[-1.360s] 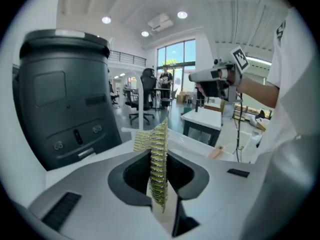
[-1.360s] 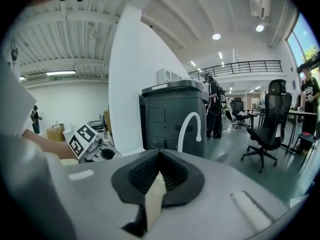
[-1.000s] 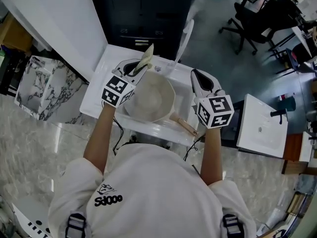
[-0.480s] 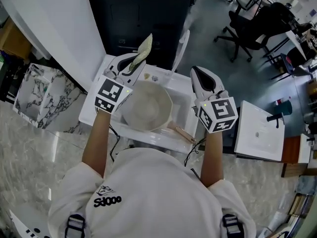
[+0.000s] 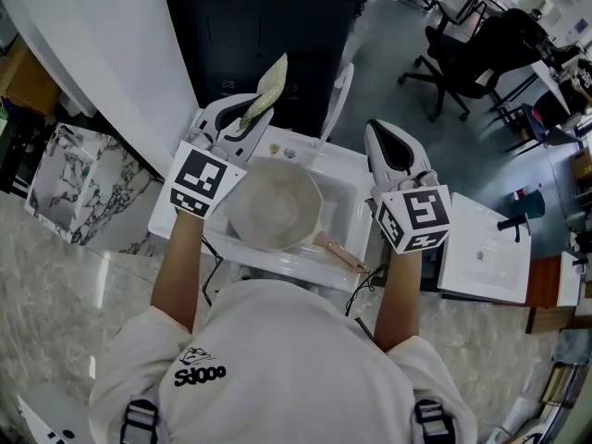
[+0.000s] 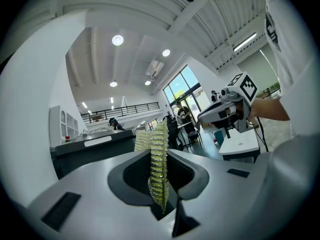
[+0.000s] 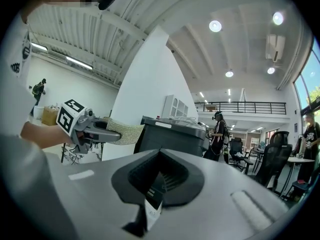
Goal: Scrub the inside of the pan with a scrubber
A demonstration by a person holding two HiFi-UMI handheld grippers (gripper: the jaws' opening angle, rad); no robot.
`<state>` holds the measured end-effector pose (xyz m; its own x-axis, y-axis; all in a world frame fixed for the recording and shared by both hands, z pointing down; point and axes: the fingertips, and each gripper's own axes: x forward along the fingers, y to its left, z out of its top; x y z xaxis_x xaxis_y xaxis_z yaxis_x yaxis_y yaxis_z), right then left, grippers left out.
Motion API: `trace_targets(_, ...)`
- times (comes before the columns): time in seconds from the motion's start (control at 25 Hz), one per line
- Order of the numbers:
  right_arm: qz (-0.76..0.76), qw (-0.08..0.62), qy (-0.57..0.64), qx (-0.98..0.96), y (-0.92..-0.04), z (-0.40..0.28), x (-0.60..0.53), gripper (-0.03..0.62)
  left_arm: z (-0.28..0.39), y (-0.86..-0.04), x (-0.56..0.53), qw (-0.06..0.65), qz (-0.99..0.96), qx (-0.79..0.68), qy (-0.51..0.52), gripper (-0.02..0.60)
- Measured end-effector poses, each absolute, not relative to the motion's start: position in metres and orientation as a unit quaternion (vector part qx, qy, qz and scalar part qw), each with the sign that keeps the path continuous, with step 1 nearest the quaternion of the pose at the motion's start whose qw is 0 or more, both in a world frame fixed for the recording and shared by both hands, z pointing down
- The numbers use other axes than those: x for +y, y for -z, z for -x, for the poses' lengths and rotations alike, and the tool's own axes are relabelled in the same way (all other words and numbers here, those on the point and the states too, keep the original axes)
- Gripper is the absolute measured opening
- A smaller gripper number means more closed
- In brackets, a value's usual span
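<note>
A cream pan sits in the white sink, its wooden handle pointing to the near right. My left gripper hovers above the sink's far left corner, shut on a yellow-green scrubber that sticks up and away from the pan. In the left gripper view the scrubber stands edge-on, clamped in the left gripper. My right gripper is held above the sink's right rim, shut with nothing in it. The right gripper view shows its closed tips and the scrubber off to the left.
A white faucet rises behind the sink. A dark cabinet stands beyond it. A second white basin lies to the right, a marble-patterned box to the left, and office chairs at the far right.
The left gripper has lifted the scrubber off the pan's rim, up and back to the left. The right gripper has drifted slightly right and away from the pan.
</note>
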<state>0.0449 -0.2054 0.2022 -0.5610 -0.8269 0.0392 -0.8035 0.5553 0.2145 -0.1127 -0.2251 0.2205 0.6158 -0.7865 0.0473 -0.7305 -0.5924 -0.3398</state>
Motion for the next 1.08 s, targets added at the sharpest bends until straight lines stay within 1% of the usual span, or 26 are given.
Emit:
trace_targets(0.2, -0.465, 0.077, 0.083, -0.878, -0.207, -0.044, -0.206, 0.009, 0.113, -0.222, -0.226, 0.144, 0.887, 0.427, 0.102, 0.069)
trace_targets(1.08, -0.458, 0.073, 0.071, -0.883, -0.214, -0.042, -0.203, 0.009, 0.103, -0.224, -0.223, 0.149, 0.891, 0.414, 0.112, 0.069)
